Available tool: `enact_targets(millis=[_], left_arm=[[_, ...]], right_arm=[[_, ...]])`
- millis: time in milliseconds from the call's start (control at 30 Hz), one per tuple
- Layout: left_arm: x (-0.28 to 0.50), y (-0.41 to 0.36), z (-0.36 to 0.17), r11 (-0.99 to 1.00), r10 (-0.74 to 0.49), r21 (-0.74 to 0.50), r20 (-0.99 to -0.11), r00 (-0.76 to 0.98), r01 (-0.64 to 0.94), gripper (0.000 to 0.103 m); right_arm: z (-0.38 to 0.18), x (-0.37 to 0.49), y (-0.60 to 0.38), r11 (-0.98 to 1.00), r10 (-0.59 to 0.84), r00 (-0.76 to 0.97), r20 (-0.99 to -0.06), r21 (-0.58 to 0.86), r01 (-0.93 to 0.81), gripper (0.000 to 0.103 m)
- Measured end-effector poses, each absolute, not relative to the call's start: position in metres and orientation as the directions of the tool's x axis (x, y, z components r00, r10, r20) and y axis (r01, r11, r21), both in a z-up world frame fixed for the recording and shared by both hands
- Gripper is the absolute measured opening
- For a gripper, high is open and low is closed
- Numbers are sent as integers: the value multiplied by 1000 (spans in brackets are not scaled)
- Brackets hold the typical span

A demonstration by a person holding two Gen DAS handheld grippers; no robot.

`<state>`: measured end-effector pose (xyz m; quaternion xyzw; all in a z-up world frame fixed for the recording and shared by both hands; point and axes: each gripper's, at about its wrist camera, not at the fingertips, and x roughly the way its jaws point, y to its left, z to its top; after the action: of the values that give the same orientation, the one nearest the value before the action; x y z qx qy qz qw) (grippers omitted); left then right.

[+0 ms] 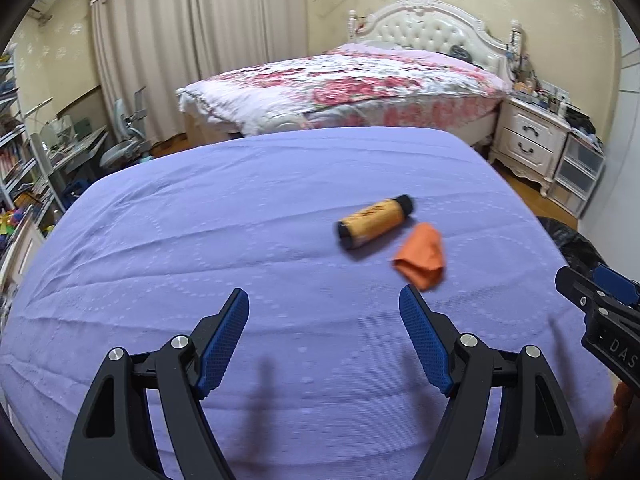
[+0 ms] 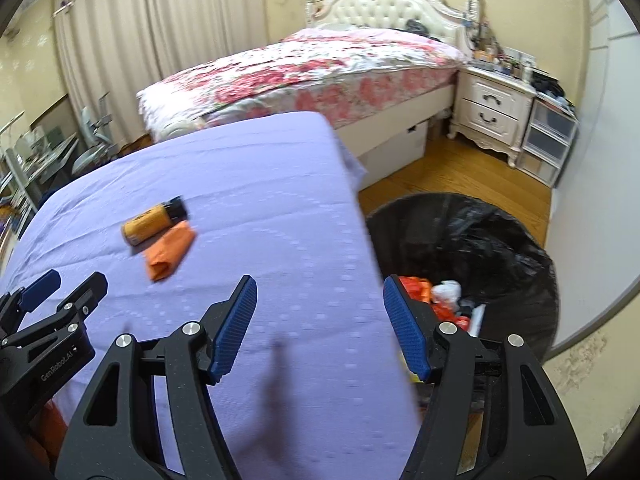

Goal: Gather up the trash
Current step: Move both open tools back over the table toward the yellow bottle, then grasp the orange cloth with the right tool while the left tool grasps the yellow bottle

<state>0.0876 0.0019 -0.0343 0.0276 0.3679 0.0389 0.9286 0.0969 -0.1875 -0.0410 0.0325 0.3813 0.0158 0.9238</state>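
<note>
Two grippers, left gripper (image 1: 324, 308) and right gripper (image 2: 318, 296), hover spread wide and holding nothing; orange bottle (image 1: 374, 221) and orange wrapper (image 1: 420, 258) lie mid-sheet (image 1: 200, 240), bin (image 2: 500, 248) beyond its right edge.

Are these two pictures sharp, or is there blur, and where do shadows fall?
Left wrist view: the orange wrapper is smeared by motion, and finger shadows fall on the purple sheet. Right wrist view: the sheet's edge by the trash bin is blurred; walls bow from fisheye.

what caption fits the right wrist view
Open right gripper over purple sheet, orange bottle ahead, trash bin alongside.
</note>
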Motion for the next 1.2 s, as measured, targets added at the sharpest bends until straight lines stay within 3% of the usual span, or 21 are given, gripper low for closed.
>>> enact_targets(millis=[233, 700, 933, 1200], left_arm=[[82, 44, -37, 986, 165, 109, -667, 727, -125, 75], [87, 95, -43, 982, 149, 24, -707, 691, -188, 75], [92, 78, -41, 992, 102, 23, -694, 713, -120, 75], [110, 48, -39, 999, 38, 12, -692, 721, -41, 75]], right_arm=[[-46, 111, -134, 994, 109, 681, -725, 60, -96, 64], [-52, 148, -70, 991, 80, 655, -751, -13, -136, 70], [-56, 148, -75, 985, 128, 631, -765, 26, -168, 40], [-54, 145, -95, 988, 122, 634, -763, 33, -151, 40]])
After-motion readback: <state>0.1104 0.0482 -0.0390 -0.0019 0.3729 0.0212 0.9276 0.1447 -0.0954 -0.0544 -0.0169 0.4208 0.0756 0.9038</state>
